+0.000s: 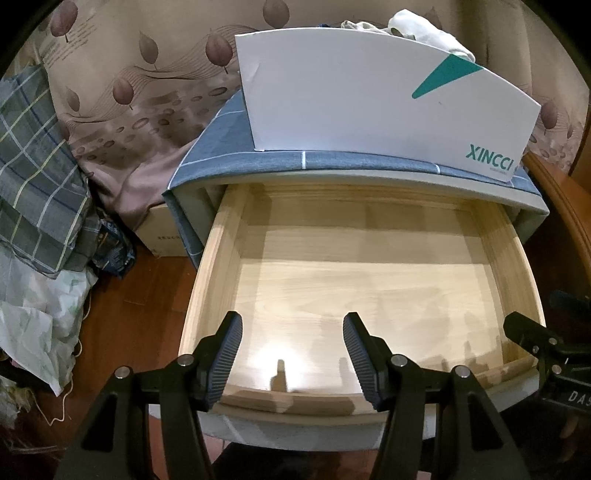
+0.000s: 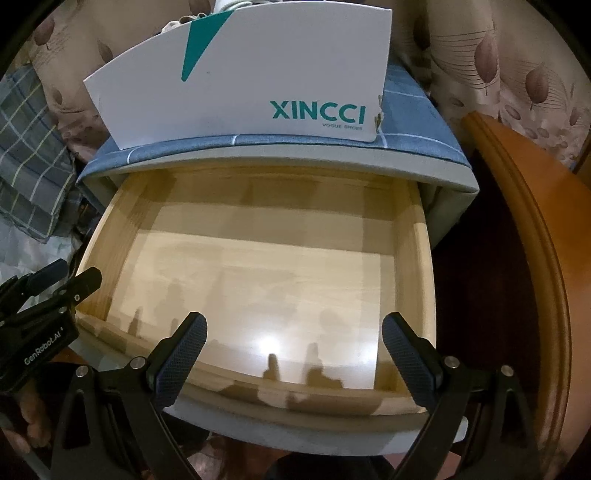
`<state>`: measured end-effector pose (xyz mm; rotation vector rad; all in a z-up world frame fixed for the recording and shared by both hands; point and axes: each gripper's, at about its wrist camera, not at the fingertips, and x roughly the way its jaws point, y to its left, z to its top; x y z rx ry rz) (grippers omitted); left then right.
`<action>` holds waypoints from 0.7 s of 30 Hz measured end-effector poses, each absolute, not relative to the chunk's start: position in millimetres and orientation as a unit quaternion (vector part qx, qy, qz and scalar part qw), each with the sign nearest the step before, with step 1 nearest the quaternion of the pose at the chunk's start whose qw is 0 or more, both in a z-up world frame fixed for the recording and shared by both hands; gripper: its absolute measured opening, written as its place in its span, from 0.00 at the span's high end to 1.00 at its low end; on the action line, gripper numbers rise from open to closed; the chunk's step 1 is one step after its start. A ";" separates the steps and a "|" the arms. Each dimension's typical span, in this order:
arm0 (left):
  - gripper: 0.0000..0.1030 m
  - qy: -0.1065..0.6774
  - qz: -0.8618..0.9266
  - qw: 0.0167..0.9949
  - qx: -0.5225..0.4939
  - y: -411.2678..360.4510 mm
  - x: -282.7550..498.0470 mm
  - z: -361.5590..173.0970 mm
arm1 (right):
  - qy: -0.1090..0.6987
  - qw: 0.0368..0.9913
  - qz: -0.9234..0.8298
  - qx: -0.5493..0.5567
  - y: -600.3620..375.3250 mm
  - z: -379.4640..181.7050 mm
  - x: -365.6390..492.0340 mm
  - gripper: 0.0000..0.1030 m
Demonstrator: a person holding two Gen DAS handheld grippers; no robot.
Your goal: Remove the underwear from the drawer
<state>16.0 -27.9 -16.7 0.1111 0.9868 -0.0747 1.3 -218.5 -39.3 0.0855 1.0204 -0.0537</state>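
Note:
The wooden drawer (image 1: pixel 221 258) (image 2: pixel 413 258) is pulled out of a small cabinet with a blue checked top (image 1: pixel 221 129) (image 2: pixel 410 110). Its pale bottom is bare; only shadows lie on it. On the cabinet stands a white XINCCI box (image 1: pixel 351 92) (image 2: pixel 240 85), and pale crumpled underwear (image 1: pixel 417 29) pokes out of its top. My left gripper (image 1: pixel 293 325) hangs open over the drawer's front edge, nothing between its fingers. My right gripper (image 2: pixel 294 325) is open too, above the front edge. Each gripper shows at the side of the other's view.
A leaf-patterned curtain (image 1: pixel 147 74) hangs behind the cabinet. Checked cloth (image 1: pixel 33 166) and a plastic bag (image 1: pixel 37 314) pile up on the left floor, by a cardboard box (image 1: pixel 162 236). An orange wooden board (image 2: pixel 535 221) stands at the right.

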 end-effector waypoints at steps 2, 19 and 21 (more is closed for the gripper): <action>0.43 0.473 -0.036 0.879 0.053 -27.8 16.1 -16.7 | 0.488 0.871 -0.027 0.043 -218.2 -39.5 1.3 0.08; 0.43 0.474 -0.038 0.878 0.059 -28.0 15.1 -18.1 | 0.496 0.865 -0.029 0.064 -221.1 -42.6 2.7 0.08; 0.43 0.474 -0.040 0.878 0.059 -27.9 15.4 -18.1 | 0.498 0.864 -0.030 0.064 -220.5 -42.9 3.2 0.08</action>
